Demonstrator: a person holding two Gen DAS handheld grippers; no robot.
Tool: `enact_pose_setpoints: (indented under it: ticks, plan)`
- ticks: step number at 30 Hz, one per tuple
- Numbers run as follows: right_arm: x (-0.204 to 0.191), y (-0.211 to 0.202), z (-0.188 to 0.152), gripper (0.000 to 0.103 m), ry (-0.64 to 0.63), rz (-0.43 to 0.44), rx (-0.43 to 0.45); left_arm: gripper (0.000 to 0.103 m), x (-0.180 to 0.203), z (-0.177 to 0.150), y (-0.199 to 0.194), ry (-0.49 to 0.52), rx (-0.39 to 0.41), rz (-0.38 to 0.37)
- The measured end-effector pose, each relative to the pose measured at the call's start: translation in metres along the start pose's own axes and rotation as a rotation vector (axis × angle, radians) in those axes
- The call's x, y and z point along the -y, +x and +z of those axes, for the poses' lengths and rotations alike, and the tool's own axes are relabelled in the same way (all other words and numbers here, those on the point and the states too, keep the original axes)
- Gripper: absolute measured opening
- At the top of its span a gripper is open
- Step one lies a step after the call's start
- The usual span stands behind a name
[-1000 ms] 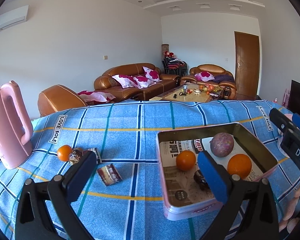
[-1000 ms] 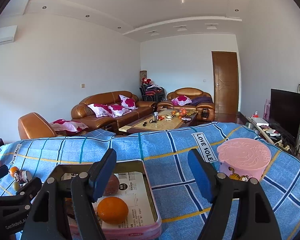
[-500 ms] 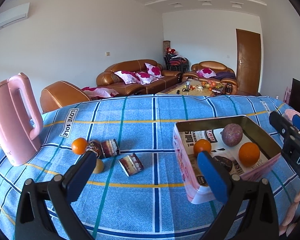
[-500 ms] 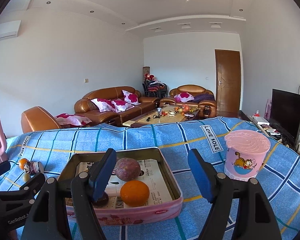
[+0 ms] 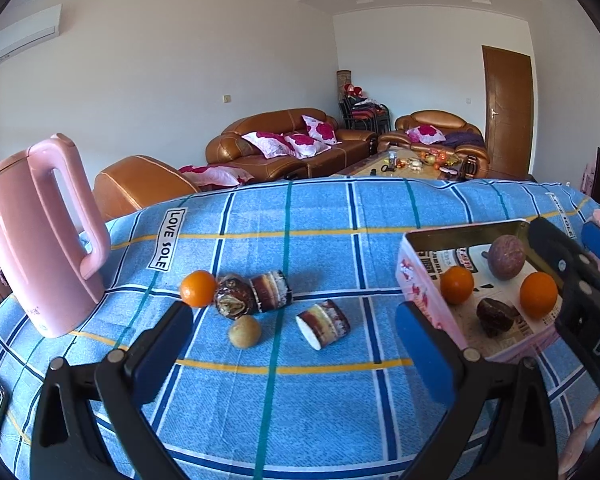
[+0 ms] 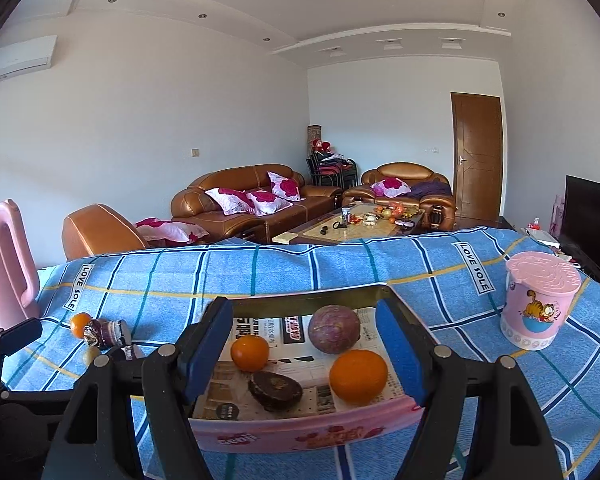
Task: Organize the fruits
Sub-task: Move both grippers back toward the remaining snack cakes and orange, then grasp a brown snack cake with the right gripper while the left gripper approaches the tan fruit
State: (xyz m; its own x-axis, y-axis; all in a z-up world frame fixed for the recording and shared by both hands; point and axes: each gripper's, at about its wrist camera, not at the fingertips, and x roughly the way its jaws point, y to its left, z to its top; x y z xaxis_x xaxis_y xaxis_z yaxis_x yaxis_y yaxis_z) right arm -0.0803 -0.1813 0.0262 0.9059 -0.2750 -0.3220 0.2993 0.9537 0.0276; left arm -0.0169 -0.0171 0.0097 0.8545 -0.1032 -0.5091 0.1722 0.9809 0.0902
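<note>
The tabletop (image 5: 320, 216) wears a light blue cloth crossed by navy, teal, white and yellow lines, with white labels lettered in black. Left of the tin (image 6: 300, 436), a plain pale pink kettle (image 5: 32, 240). The tin is pink outside with red and white print, dull gold inside, lined with black-and-white newsprint. In it: two bright oranges (image 6: 358, 376), a mottled purple fruit (image 6: 334, 329), a dark brown one (image 6: 275, 391). Left of the tin lie an orange (image 5: 198, 288), a tan-yellow fruit (image 5: 244, 331), and brown-and-white striped wrapped snacks (image 5: 323, 323). Right of the tin, a pink cup (image 6: 540, 300) with an orange cartoon cat. Each tool (image 5: 294, 346) is black with blue pads (image 5: 422, 354).
</note>
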Motion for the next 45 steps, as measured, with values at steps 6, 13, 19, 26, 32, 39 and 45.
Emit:
enact_pose_setpoints:
  ticks: [6,13,19,26,32,39,45]
  plan:
    - [-0.022,0.003,-0.001,0.075,-0.007,0.051,-0.016,0.103,-0.032,0.000,0.017,-0.025,-0.045,0.063]
    - [-0.050,0.008,-0.003,0.075,-0.052,0.114,-0.041,0.103,-0.090,-0.001,0.039,-0.144,-0.115,0.128]
    - [-0.080,0.024,-0.006,0.075,-0.104,0.180,-0.123,0.103,-0.126,-0.002,0.051,-0.212,-0.146,0.260]
    - [-0.129,0.053,-0.017,0.075,-0.242,0.270,-0.294,0.103,-0.142,-0.004,0.059,-0.226,-0.170,0.323]
    - [-0.151,0.078,-0.024,0.067,-0.284,0.302,-0.399,0.103,-0.141,-0.004,0.062,-0.208,-0.185,0.321]
    - [-0.158,0.101,-0.035,0.047,-0.282,0.333,-0.538,0.103,-0.131,-0.002,0.066,-0.173,-0.189,0.313]
    - [-0.156,0.102,-0.036,0.033,-0.261,0.363,-0.563,0.103,-0.129,0.001,0.068,-0.151,-0.188,0.286]
